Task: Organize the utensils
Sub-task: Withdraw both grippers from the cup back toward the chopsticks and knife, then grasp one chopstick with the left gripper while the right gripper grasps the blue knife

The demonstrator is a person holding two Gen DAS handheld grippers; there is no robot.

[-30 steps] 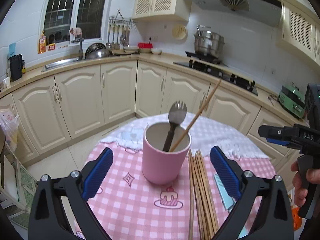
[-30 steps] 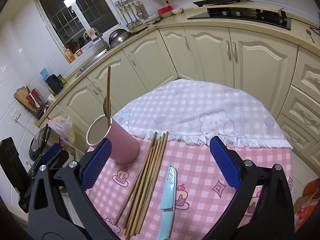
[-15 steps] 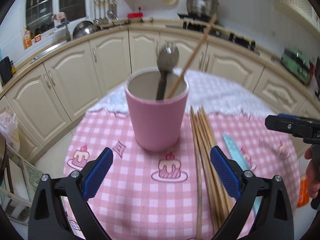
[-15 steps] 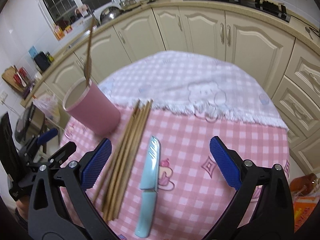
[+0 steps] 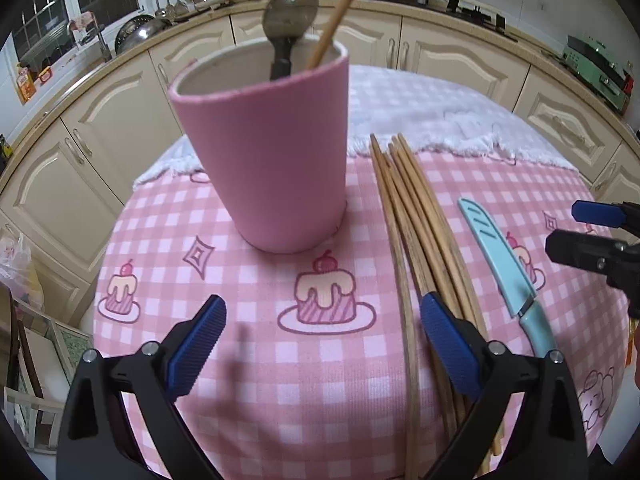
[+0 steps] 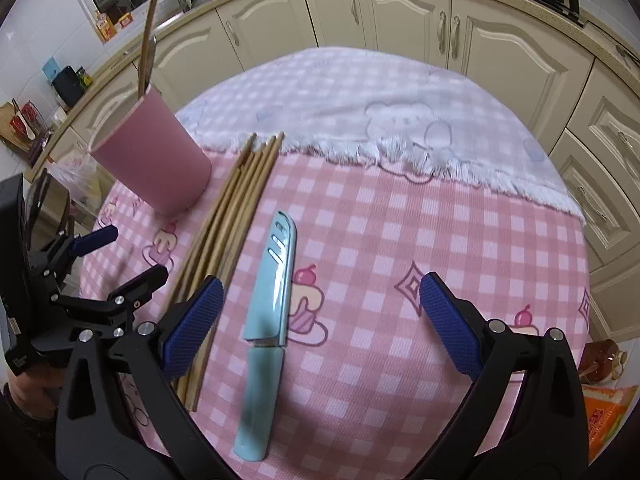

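Table setting, round top under a pink checked cloth (image 6: 400, 240) with a white fringed cloth (image 6: 360, 92) over its far half. One pink cup (image 5: 272, 152), upright on the pink cloth, holding one metal spoon (image 5: 290, 12), bowl end up, and one wooden chopstick (image 5: 340, 8) leaning on its rim. Just beside the cup, on its right, a bundle of loose chopsticks (image 5: 416, 224) lying flat and roughly parallel, tips reaching the fringe; about seven or eight, the exact count not clear because they overlap. Further right, apart from the bundle, one light blue knife (image 6: 272, 280), blade in a matching sheath, handle toward the person. Left gripper (image 5: 322, 344): spread wide, holding nothing, low over the cloth with its right finger over the near ends of the loose chopsticks. Right gripper (image 6: 320, 324): spread wide, holding nothing, hovering with the knife between its fingers. Handling notes, as judgement: chopsticks are light, stiff, thin and round, likely to roll or fan apart, so best pinched singly or in a small bunch near mid-length; knife is light and rigid with a smooth plastic surface that may slip, best taken across the handle or at the join of handle and sheath. The cup looks light and might tip if knocked by a long item going in.
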